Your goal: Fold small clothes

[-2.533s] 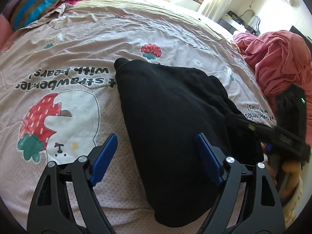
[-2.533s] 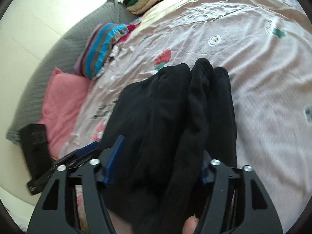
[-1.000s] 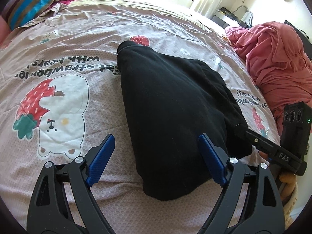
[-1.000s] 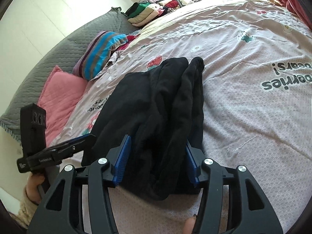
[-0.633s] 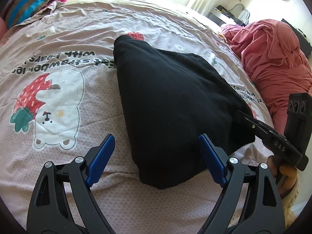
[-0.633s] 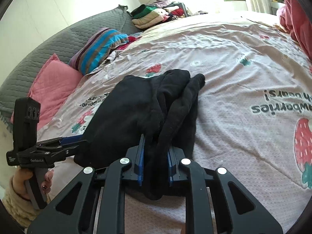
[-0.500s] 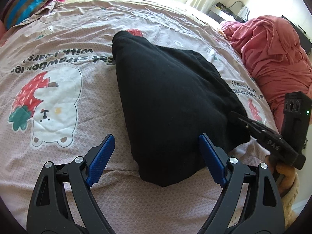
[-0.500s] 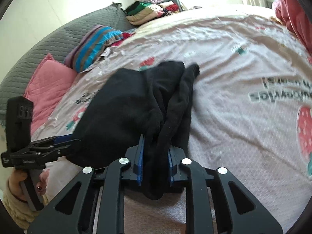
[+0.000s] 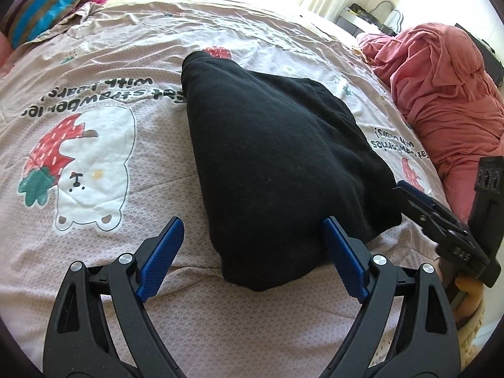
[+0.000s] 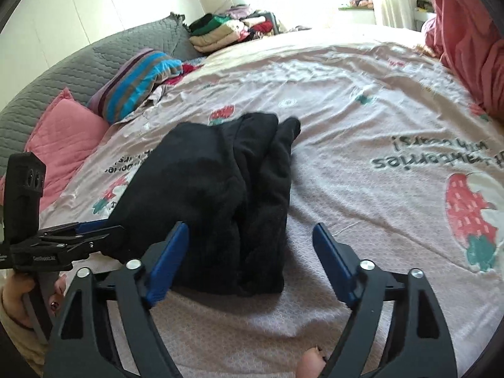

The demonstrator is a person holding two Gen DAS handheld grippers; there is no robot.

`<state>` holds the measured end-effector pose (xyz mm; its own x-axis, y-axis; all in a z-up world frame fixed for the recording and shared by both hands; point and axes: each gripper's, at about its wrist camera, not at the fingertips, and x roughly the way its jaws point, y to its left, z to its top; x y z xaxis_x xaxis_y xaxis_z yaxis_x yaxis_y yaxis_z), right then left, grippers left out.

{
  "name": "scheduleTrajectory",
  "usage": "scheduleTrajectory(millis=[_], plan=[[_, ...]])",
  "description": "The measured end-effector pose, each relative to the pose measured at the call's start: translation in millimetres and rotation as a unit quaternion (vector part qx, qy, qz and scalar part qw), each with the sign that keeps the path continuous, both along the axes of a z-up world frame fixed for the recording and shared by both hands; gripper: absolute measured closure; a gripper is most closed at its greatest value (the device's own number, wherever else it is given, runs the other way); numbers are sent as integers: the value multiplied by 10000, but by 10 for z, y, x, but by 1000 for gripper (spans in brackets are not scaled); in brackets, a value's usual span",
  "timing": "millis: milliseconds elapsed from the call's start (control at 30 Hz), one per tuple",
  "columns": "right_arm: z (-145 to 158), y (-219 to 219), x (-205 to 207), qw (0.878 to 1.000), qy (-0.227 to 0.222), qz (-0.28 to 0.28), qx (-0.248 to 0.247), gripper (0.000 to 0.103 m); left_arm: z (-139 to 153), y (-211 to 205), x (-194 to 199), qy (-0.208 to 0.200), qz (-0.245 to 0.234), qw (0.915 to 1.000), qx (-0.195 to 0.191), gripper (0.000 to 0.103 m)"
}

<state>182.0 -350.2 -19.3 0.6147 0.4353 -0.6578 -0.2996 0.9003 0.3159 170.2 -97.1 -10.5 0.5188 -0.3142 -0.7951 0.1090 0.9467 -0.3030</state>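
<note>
Releasing its pinch, the right claw (image 10: 250,245) had just spread wide, leaving the folded black garment (image 10: 220,201) on the bed (image 10: 362,110) directly ahead; the left claw (image 9: 252,239) gaped empty, so this fold looked finished.

Black garment (image 9: 271,157), strawberry-print pink bedspread (image 9: 94,208)

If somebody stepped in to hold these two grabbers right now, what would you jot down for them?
Left gripper: open, holding nothing, near end of the black garment between its fingers.
Right gripper: jaws have just been opening, letting go of the garment's edge; nothing gripped now.
Black garment lies bunched and folded over on the strawberry bedsheet; red clothes pile waits at the side.
Done: a rough fold. Left: neaten it, probably fold once more, then the rest.
</note>
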Motion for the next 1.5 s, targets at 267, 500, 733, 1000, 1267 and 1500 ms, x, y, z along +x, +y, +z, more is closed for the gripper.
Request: scheduleTrajectory(millis=[267,500,733,1000,1267,1500], plan=[[344,30,-298,9969,-668,-295,-292,5,178,103,-154,-272,47,9996,-38,15],[582,154,-598,9913,-1176,-385,-457,5,389,264,-438,-671,142,9976,37,10],[706,370,-823,9872,-1429,-364,-602,5,541,426,-705,-1049,259,9938,277,10],[723,547,-1064,9854,-1536,-386,-619,5,575,561,-986,-1249,283,9907,452,10],[615,655,-1258,9859,-1403,-432,-799,5,485,704,-1223,-1359,471,9882,524,10],[491,666,-1403,9849,-1391,-669,-789,5,370,705,-1357,-1365,525,9880,504,9]])
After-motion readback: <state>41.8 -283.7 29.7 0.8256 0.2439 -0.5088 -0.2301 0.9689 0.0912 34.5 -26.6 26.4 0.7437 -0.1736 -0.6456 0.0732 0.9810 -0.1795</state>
